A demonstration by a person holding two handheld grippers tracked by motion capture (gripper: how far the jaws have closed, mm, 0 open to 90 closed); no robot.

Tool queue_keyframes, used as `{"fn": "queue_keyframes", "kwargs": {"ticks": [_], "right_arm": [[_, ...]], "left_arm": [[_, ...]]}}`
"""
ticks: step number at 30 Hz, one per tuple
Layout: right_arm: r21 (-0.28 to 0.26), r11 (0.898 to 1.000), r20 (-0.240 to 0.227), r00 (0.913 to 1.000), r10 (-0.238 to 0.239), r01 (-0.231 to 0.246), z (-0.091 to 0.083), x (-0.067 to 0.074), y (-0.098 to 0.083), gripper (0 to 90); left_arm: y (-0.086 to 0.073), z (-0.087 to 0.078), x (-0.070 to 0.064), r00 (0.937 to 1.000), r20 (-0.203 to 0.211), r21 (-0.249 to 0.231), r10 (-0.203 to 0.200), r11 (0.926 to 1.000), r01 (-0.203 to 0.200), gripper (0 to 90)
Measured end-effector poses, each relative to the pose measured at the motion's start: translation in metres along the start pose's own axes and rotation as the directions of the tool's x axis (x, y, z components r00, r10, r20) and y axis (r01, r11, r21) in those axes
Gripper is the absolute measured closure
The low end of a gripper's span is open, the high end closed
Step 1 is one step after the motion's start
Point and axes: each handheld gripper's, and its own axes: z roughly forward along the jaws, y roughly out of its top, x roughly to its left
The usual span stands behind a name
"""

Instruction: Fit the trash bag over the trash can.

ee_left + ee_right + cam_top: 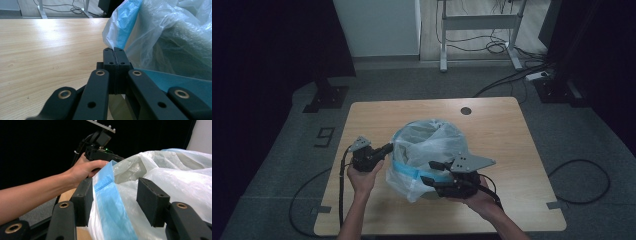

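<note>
Left gripper held in left hand, jaws pressed together, pointing right across table, forearm entering from bottom edge. Right gripper held in right hand, jaws apart, pointing left, one jaw above other in high view. Right forearm enters from bottom right.

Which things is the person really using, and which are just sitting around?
In use:
- translucent white plastic bag with a blue band
- left gripper, shut on the bag's edge
- right gripper, fingers apart around the blue band

Just there:
- light wooden table
- black cables on the floor
- white metal desk frame
</note>
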Motion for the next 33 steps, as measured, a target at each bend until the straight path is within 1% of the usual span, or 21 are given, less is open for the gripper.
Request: {"fn": "queue_keyframes", "kwargs": {"ticks": [2, 3, 6, 9, 10, 11, 13, 14, 15, 16, 17, 20, 21, 26, 28, 33], "right_arm": [[0.009, 1.000, -0.004, 1.0000, 0.000, 0.000, 0.002, 0.000, 0.001, 46.1], [0.027, 1.000, -0.009, 1.0000, -0.002, 0.002, 0.006, 0.001, 0.002, 46.0], [0.041, 0.999, -0.015, 0.9999, -0.003, 0.003, 0.008, 0.002, 0.002, 47.5], [0.061, 0.998, -0.020, 0.9993, -0.033, 0.034, 0.008, 0.006, -0.002, 55.0], [0.061, 0.998, -0.020, 0.9993, -0.033, 0.034, 0.008, 0.006, -0.002, 55.0], [0.057, 0.997, -0.016, 0.9986, -0.051, 0.052, 0.007, 0.007, -0.005, 60.3], [0.047, 0.997, -0.007, 0.9977, -0.068, 0.068, 0.005, 0.008, -0.008, 67.1], [0.047, 0.997, -0.007, 0.9977, -0.068, 0.068, 0.005, 0.008, -0.008, 67.1], [0.038, 0.996, 0.009, 0.9964, -0.084, 0.084, 0.003, 0.010, -0.010, 73.0], [0.038, 0.996, 0.009, 0.9964, -0.084, 0.084, 0.003, 0.010, -0.010, 73.0], [0.024, 0.995, 0.025, 0.9950, -0.096, 0.096, 0.001, 0.011, -0.013, 78.5], [0.004, 0.995, 0.015, 0.9947, -0.101, 0.101, -0.003, 0.011, -0.014, 87.4], [0.006, 0.995, 0.002, 0.9949, -0.101, 0.101, -0.004, 0.012, -0.016, 88.3], [0.014, 0.996, -0.010, 0.9957, -0.092, 0.092, -0.006, 0.011, -0.020, 88.4], [0.010, 0.996, -0.014, 0.9958, -0.090, 0.091, -0.007, 0.012, -0.024, 88.3], [0.008, 0.996, -0.040, 0.9954, -0.087, 0.087, -0.014, 0.016, -0.033, 87.1]], "left_arm": [[0.000, 0.000, 0.000, 1.0000, 0.000, -0.001, -0.001, 1.0000, 0.001, 89.3], [0.000, -0.001, 0.000, 1.0000, 0.001, -0.002, -0.001, 1.0000, 0.001, 89.4], [0.000, -0.001, 0.000, 1.0000, 0.000, -0.004, -0.001, 1.0000, 0.001, 89.4], [0.000, -0.001, 0.000, 1.0000, -0.001, -0.004, -0.002, 1.0000, 0.002, 89.4], [0.000, -0.001, 0.000, 1.0000, -0.001, -0.004, -0.002, 1.0000, 0.002, 89.4], [0.000, -0.001, 0.000, 1.0000, -0.002, -0.004, -0.002, 1.0000, 0.002, 89.4], [0.000, -0.001, 0.000, 1.0000, -0.002, -0.003, -0.003, 1.0000, 0.003, 89.4], [0.000, -0.001, 0.000, 1.0000, -0.002, -0.003, -0.003, 1.0000, 0.003, 89.4], [0.000, -0.001, 0.001, 1.0000, -0.003, -0.002, -0.004, 1.0000, 0.004, 89.4], [0.000, -0.001, 0.001, 1.0000, -0.003, -0.002, -0.004, 1.0000, 0.004, 89.4], [0.000, -0.001, 0.001, 1.0000, -0.004, -0.002, -0.006, 1.0000, 0.006, 89.4], [0.000, -0.001, 0.001, 1.0000, -0.005, -0.003, -0.008, 1.0000, 0.008, 89.4], [0.000, -0.001, 0.001, 0.9999, -0.005, -0.003, -0.009, 1.0000, 0.008, 89.3], [0.000, -0.001, 0.001, 0.9999, -0.005, -0.003, -0.009, 1.0000, 0.009, 89.3], [0.000, -0.001, 0.001, 0.9999, -0.006, -0.003, -0.014, 0.9999, 0.014, 89.3], [0.000, -0.003, 0.002, 0.9999, -0.008, -0.003, -0.015, 0.9999, 0.015, 89.3]]}}
